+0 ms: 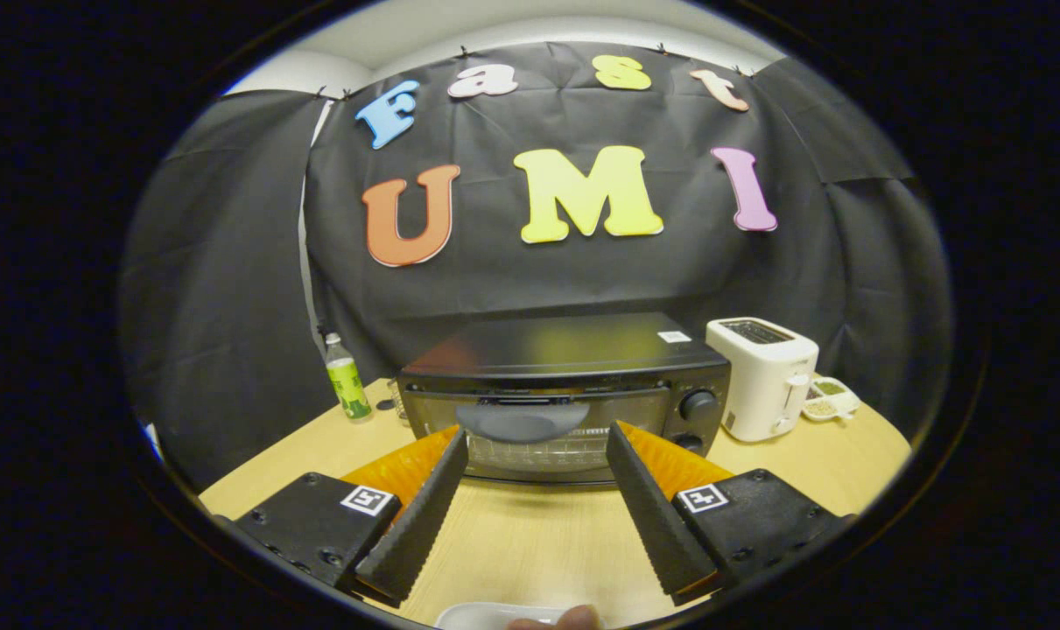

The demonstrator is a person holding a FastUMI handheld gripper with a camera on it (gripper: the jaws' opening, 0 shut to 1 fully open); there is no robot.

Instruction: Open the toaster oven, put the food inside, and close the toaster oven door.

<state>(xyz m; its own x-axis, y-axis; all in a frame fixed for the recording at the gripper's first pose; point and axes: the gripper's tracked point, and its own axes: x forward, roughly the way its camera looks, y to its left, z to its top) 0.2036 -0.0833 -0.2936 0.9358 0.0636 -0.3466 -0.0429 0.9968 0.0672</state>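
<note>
A black toaster oven (565, 394) stands on the wooden table (530, 534) just beyond my fingers, its glass door shut and its grey handle (521, 422) across the top of the door. My gripper (537, 446) is open, with nothing between its two black ribbed fingers (420, 516), and its tips reach close to the door's lower part. The edge of a white dish (486, 615) shows below the fingers at the near side of the table, with a fingertip (573, 619) of a person's hand on it. What lies in the dish is hidden.
A white pop-up toaster (764, 376) stands right of the oven, with a small white divided dish (831, 398) of grains beyond it. A green-labelled bottle (346, 378) stands left of the oven, next to a small glass (398, 402). Black cloth walls the booth behind.
</note>
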